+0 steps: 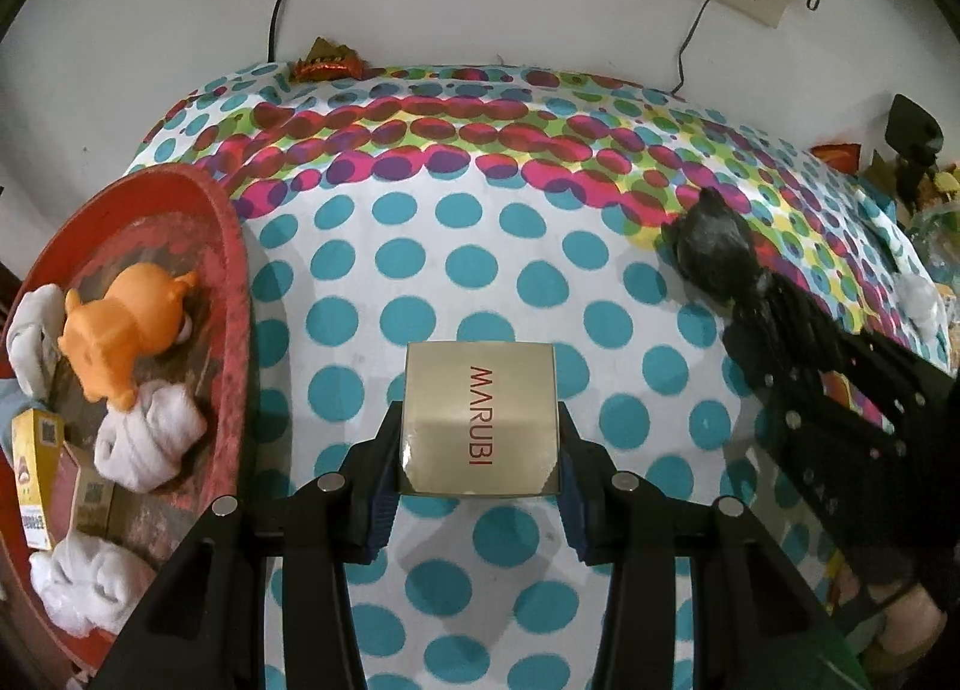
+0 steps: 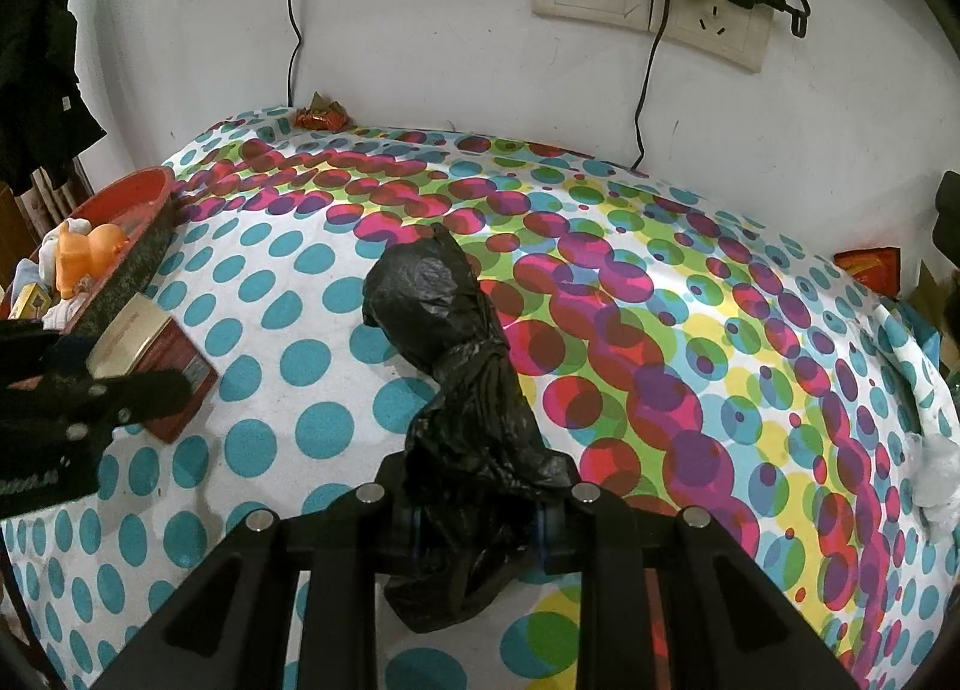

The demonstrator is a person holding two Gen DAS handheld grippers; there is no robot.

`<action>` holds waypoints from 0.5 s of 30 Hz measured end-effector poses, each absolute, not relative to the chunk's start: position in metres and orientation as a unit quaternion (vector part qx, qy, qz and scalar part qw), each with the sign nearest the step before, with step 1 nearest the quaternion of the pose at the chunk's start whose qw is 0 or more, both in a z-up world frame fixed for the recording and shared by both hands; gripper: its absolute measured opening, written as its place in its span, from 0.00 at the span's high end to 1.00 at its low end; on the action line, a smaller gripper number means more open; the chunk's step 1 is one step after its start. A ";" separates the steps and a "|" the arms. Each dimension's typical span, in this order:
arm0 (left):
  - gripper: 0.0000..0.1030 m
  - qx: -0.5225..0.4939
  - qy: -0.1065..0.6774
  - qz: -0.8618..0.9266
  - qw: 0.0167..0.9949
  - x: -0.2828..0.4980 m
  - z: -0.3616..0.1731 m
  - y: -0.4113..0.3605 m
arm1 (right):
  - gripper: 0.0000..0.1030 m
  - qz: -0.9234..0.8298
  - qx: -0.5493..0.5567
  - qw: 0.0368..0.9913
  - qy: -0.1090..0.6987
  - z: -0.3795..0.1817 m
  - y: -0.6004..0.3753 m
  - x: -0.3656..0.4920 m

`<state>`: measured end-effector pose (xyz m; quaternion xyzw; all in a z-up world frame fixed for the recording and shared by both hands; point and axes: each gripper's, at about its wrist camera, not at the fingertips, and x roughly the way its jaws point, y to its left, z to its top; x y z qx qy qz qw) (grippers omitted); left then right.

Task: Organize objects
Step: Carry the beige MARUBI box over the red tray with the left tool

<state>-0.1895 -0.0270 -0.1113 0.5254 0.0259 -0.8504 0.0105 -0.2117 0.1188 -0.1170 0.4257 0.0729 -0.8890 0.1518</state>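
Left wrist view: the left gripper (image 1: 480, 438) clamps a square beige cardboard box printed MARUBI (image 1: 480, 417) between its jaws, above the dotted cloth (image 1: 420, 246). To its left sits a red round basin (image 1: 234, 282) holding an orange plastic toy (image 1: 120, 324).

Right wrist view: the right gripper (image 2: 477, 516) is closed on a crumpled black plastic bag (image 2: 456, 366), which stretches ahead of the fingers across the cloth.

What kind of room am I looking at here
Probably a lived-in home room, a bedroom or living space: a polka-dot cloth covers a table or bed against a white wall with sockets, and a red basin holds household odds and ends.
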 end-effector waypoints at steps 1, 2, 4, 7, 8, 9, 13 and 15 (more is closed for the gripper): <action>0.60 0.525 0.029 -0.850 0.010 -0.188 -0.111 -0.029 | 0.75 -0.889 0.426 0.152 0.072 -0.119 0.121 -0.216; 0.60 0.526 0.033 -0.850 0.010 -0.185 -0.109 -0.031 | 0.75 -0.889 0.426 0.152 0.073 -0.119 0.121 -0.215; 0.60 0.525 0.037 -0.850 0.010 -0.182 -0.107 -0.034 | 0.75 -0.889 0.426 0.152 0.073 -0.118 0.120 -0.215; 0.60 0.523 0.035 -0.852 0.014 -0.176 -0.104 -0.039 | 0.75 -0.889 0.426 0.152 0.073 -0.118 0.120 -0.214; 0.60 0.523 0.036 -0.852 0.014 -0.174 -0.103 -0.041 | 0.75 -0.889 0.426 0.152 0.073 -0.118 0.119 -0.213; 0.60 0.524 0.037 -0.851 0.013 -0.173 -0.102 -0.042 | 0.75 -0.889 0.426 0.151 0.073 -0.118 0.119 -0.213; 0.60 0.522 0.033 -0.852 0.009 -0.165 -0.097 -0.044 | 0.75 -0.889 0.426 0.150 0.075 -0.118 0.118 -0.212; 0.60 0.520 0.030 -0.854 0.007 -0.160 -0.094 -0.045 | 0.75 -0.889 0.426 0.150 0.076 -0.118 0.119 -0.213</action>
